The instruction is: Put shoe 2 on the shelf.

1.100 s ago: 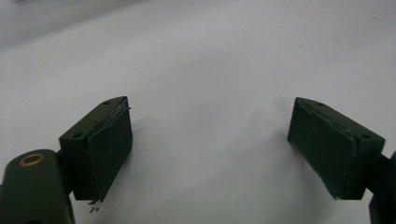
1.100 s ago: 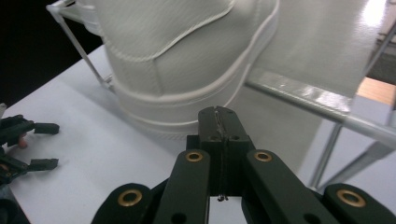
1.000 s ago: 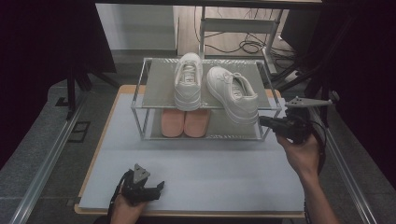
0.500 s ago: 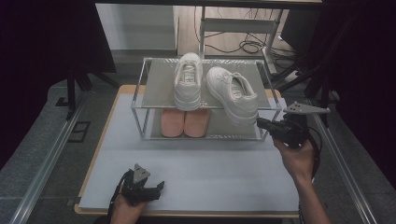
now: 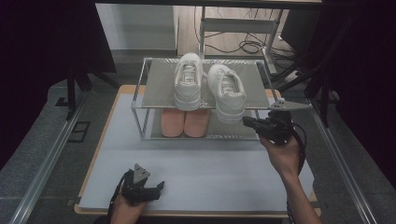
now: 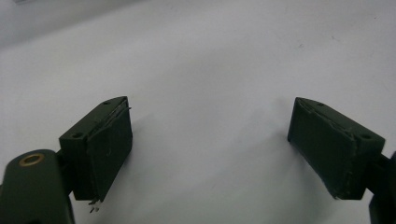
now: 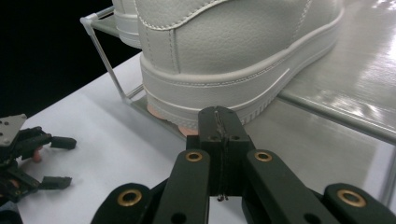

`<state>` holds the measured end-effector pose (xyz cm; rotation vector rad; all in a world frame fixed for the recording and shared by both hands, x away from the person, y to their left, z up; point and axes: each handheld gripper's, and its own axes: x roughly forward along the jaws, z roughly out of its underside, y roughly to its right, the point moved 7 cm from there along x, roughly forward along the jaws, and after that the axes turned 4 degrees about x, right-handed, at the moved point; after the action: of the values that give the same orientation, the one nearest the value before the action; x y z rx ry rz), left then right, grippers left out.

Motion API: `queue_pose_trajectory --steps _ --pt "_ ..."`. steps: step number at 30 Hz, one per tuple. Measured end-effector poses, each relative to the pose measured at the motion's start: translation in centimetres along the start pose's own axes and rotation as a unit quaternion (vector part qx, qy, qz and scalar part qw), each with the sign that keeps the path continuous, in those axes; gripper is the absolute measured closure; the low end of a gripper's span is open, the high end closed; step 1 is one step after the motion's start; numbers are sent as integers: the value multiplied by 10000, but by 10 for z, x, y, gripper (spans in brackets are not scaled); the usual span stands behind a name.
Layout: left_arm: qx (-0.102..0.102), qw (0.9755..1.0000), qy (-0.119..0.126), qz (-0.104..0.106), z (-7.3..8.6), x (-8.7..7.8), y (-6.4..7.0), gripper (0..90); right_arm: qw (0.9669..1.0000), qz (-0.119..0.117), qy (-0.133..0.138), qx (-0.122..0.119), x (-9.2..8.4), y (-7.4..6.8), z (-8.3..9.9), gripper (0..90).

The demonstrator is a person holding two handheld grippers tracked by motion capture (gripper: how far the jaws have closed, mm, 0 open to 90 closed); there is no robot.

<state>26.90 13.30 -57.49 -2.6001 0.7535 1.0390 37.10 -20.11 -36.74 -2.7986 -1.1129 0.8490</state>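
Right sneaker heel overhangs rack, toe cropped.

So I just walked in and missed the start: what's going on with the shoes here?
A person works at a table with a gripper in each hand. The right gripper, jaws shut on nothing, is held at the heel of the right white sneaker, which sits beside the left white sneaker on the top shelf of a metal shoe rack. A pair of pink slippers lies on the lower shelf. The left gripper is open near the table's front edge, holding nothing.
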Motion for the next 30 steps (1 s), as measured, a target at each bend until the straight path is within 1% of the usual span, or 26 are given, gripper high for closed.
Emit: queue_pose_trajectory --steps 5,8,14,20,30 --pt "0 10000 0 0 0 0 0 139 9999 -86 55 91 9 -1 -3 900" --pt "0 10000 0 -1 0 0 0 139 9999 -81 60 127 13 0 -4 900" --pt "-1 10000 1 0 0 0 0 139 9996 -148 87 235 25 0 -7 900" --pt "-2 10000 1 0 0 0 0 139 9996 -132 60 236 36 0 -12 900" --pt "5 10000 -11 5 0 0 0 139 9992 -189 107 328 54 2 -18 900"
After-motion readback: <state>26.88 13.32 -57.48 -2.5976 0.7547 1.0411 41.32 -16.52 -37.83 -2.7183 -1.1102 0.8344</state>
